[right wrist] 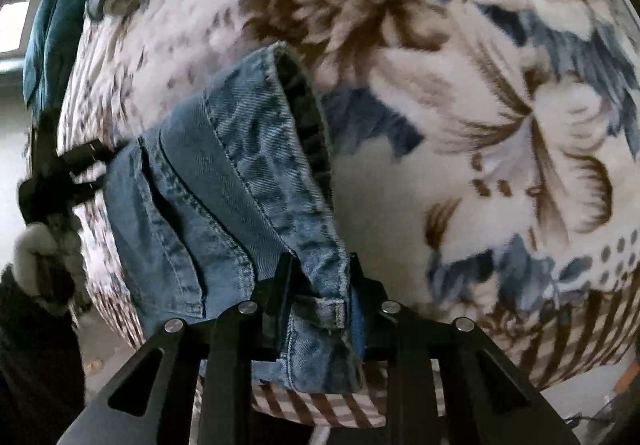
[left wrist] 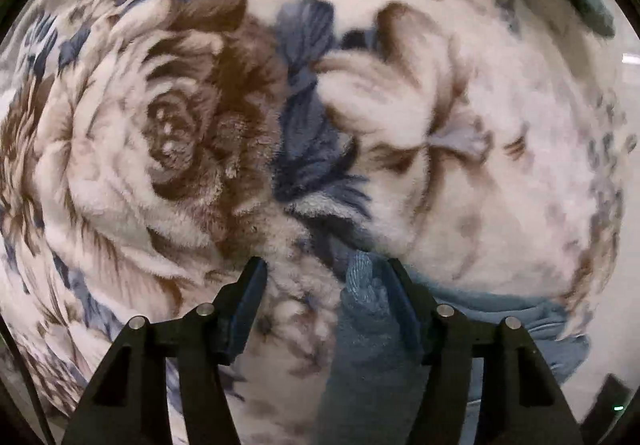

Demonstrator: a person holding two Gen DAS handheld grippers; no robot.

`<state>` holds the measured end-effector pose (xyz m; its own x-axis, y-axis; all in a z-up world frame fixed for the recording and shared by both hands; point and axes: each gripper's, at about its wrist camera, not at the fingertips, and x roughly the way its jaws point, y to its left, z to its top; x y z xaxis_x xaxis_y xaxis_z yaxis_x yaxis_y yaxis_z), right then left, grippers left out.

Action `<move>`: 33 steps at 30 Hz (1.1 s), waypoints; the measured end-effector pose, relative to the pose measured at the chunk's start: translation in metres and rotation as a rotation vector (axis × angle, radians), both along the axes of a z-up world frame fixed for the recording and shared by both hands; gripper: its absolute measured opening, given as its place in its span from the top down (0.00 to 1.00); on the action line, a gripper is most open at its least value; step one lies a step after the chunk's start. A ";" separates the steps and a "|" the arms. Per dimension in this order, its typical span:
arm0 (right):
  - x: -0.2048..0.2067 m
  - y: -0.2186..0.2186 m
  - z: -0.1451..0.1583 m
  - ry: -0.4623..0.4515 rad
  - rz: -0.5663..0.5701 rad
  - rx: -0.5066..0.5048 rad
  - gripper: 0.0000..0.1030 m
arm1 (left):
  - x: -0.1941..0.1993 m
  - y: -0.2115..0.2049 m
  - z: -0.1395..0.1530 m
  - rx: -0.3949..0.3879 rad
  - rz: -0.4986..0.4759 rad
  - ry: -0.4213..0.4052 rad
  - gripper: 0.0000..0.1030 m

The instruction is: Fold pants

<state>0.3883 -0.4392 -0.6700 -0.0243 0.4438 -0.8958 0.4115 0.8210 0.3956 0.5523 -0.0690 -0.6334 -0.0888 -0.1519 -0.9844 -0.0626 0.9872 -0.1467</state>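
Denim jeans (right wrist: 240,181) sit clamped in our right gripper (right wrist: 320,277); our left gripper (left wrist: 326,277) gapes wide, one finger touching denim, over the floral blanket (left wrist: 160,125).

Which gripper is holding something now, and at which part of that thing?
The right gripper is shut on the blue denim pants, at a seamed edge with a belt loop. The left gripper is open; denim only lies against one finger.

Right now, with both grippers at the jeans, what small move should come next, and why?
Probably close the left gripper: its jaws stand apart with only an edge of the jeans against one finger, while the right gripper already clamps the waistband above the flowered blanket. Both ends need holding before folding.
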 end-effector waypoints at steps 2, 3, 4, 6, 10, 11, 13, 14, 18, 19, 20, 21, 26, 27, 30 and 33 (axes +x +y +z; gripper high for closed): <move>0.001 -0.003 0.003 0.029 0.040 0.026 0.55 | -0.003 0.013 0.019 -0.077 0.059 -0.029 0.42; 0.003 -0.006 0.007 0.041 0.031 0.047 0.51 | -0.008 0.024 0.037 -0.134 0.107 -0.075 0.37; 0.003 -0.013 0.017 0.035 0.017 0.055 0.49 | -0.016 0.035 0.055 -0.164 0.145 -0.131 0.29; 0.008 -0.019 0.043 0.009 0.019 -0.002 0.46 | -0.033 0.050 0.078 -0.167 0.164 -0.204 0.26; 0.060 0.020 0.099 -0.102 0.132 0.033 0.34 | -0.079 0.077 0.094 -0.153 0.157 -0.257 0.15; 0.072 0.034 0.102 -0.111 0.163 0.066 0.33 | -0.090 0.078 0.087 -0.181 0.147 -0.244 0.15; 0.115 0.085 0.098 -0.125 0.258 0.158 0.33 | -0.109 0.074 0.062 -0.245 0.116 -0.172 0.15; 0.141 0.118 0.089 -0.116 0.329 0.177 0.33 | -0.119 0.065 0.045 -0.298 0.095 -0.123 0.15; 0.213 0.217 0.034 -0.006 0.521 0.202 0.34 | -0.148 0.035 0.001 -0.418 -0.008 0.003 0.15; 0.226 0.234 0.021 0.027 0.549 0.191 0.35 | -0.152 0.029 -0.001 -0.431 -0.029 -0.005 0.15; 0.238 0.251 0.006 0.061 0.593 0.174 0.38 | -0.154 0.025 -0.001 -0.441 -0.048 -0.018 0.15; 0.242 0.267 -0.011 0.115 0.665 0.138 0.62 | -0.157 0.019 0.000 -0.435 -0.076 -0.039 0.15; 0.258 0.256 -0.056 0.344 0.484 0.089 0.96 | -0.160 0.016 0.003 -0.444 -0.110 -0.066 0.15; 0.262 0.234 -0.060 0.378 0.318 0.155 0.96 | -0.163 0.017 0.003 -0.456 -0.109 -0.063 0.15; 0.254 0.222 -0.068 0.397 0.273 0.157 0.96 | -0.169 0.021 -0.006 -0.475 -0.095 -0.039 0.15; 0.250 0.218 -0.061 0.377 0.240 0.173 0.96 | -0.172 0.021 -0.002 -0.474 -0.109 -0.063 0.15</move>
<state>0.6386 -0.2217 -0.7309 -0.4531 0.5281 -0.7182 0.3597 0.8454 0.3947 0.3806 -0.0480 -0.6354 -0.0713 -0.5775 -0.8133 0.0609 0.8113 -0.5815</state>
